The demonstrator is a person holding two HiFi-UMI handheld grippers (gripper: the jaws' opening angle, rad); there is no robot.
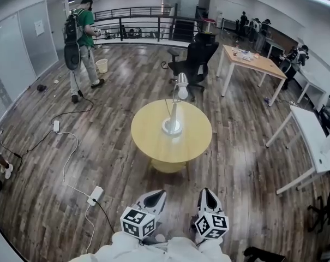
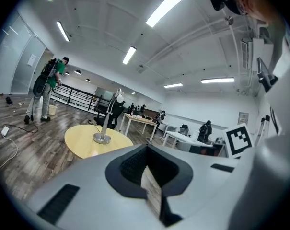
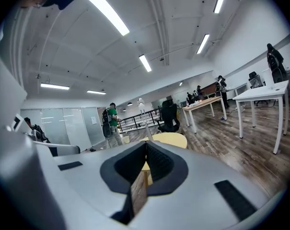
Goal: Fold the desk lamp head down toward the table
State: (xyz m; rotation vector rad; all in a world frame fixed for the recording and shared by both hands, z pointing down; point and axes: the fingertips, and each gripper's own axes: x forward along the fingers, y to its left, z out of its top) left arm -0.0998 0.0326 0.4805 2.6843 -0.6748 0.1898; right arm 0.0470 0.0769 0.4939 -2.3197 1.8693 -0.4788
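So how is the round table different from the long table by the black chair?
The round table is pale yellow; the long table is orange-brown wood. The round table holds a desk lamp; the long table only small things at one end. The long table shows white legs; the round table's mostly hide underneath. Both stand on the wooden floor.

Wood-plank floor (image 1: 34, 212), white desk (image 1: 312, 141), strip lights (image 2: 171, 4)

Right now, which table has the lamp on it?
The round yellow table in the middle. The desk lamp stands upright on it. The wooden desk and the white desk off to the right are rectangular.
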